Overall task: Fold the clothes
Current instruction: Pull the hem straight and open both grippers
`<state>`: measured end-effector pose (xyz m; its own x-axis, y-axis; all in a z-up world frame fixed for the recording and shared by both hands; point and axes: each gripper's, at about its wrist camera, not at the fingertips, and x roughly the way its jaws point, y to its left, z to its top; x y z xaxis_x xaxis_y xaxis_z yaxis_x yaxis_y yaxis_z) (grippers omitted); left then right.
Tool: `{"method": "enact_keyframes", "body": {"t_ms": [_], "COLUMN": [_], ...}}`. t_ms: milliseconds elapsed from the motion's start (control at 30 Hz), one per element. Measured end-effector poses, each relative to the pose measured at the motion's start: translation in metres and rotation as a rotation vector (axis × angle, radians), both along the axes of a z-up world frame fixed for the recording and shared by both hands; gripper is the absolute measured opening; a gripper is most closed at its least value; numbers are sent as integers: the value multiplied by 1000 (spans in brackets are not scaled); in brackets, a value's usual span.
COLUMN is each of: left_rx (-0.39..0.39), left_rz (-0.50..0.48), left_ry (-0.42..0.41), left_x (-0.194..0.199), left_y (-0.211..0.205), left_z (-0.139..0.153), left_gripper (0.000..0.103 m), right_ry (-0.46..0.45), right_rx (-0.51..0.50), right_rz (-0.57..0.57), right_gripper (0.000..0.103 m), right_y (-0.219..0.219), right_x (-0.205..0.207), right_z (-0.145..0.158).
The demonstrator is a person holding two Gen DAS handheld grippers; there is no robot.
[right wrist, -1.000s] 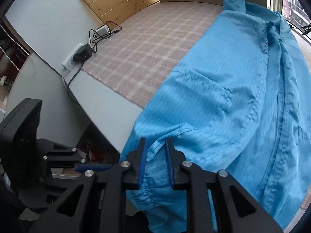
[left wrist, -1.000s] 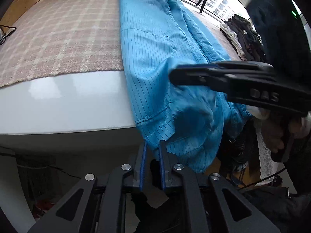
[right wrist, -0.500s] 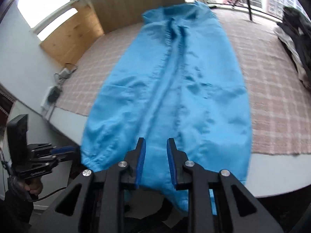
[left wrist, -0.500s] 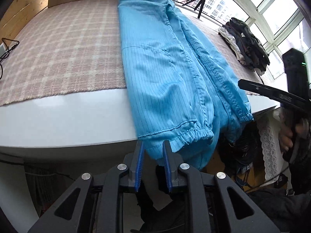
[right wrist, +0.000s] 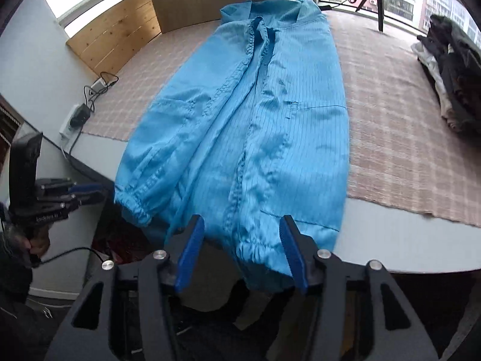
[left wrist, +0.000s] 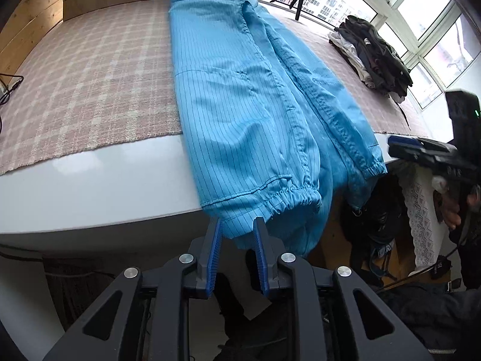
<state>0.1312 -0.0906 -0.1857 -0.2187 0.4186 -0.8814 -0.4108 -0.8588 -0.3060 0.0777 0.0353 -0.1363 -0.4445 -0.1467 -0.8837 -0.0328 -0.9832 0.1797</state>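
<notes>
A blue pinstriped garment (left wrist: 240,105) lies lengthwise on the table, and its elastic hem hangs over the near edge. My left gripper (left wrist: 237,228) sits just below that hem. Its jaws are slightly apart and a corner of the hem hangs between the fingertips, with no pad pressing on it. In the right wrist view the garment (right wrist: 255,126) fills the middle. My right gripper (right wrist: 242,231) is at its hem, jaws opening wide, the gathered edge loose between them. Each gripper appears in the other's view: the right gripper (left wrist: 421,150) and the left gripper (right wrist: 75,192).
A pink plaid cloth (left wrist: 90,90) covers the white table (left wrist: 90,186). A pile of dark clothes (right wrist: 451,69) lies at the far right, near a tripod (left wrist: 300,3). A power strip with cables (right wrist: 78,114) sits at the table's left edge. White lace fabric (left wrist: 421,210) hangs below.
My right gripper let go of the blue fold it held, swung rightward along the hem and spread its jaws. The left gripper's jaws parted a little and stayed in place.
</notes>
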Motion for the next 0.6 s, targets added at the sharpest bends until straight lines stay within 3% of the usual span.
{"method": "enact_keyframes", "body": {"t_ms": [167, 233, 267, 300, 367, 500, 600], "left_rx": [2, 0, -1, -2, -2, -2, -1], "left_rz": [-19, -27, -29, -29, -21, -1, 6], "left_ry": [-12, -10, -7, -5, -2, -5, -6], "left_x": [3, 5, 6, 6, 7, 6, 4], "left_y": [9, 12, 13, 13, 12, 8, 8], "left_z": [-5, -5, -5, -4, -4, -5, -7], "left_gripper": [21, 21, 21, 21, 21, 21, 21], "right_ry": [-64, -83, -95, -98, -80, -52, -104], "right_rx": [169, 214, 198, 161, 117, 36, 12], "right_rz": [60, 63, 71, 76, 89, 102, 96], "right_gripper": [52, 47, 29, 20, 11, 11, 12], "right_y": [-4, -3, -2, -2, -6, -10, -6], "right_x": [-6, -11, -13, -14, -16, -21, -29], "right_z": [-35, -48, -53, -55, -48, -29, -46]}}
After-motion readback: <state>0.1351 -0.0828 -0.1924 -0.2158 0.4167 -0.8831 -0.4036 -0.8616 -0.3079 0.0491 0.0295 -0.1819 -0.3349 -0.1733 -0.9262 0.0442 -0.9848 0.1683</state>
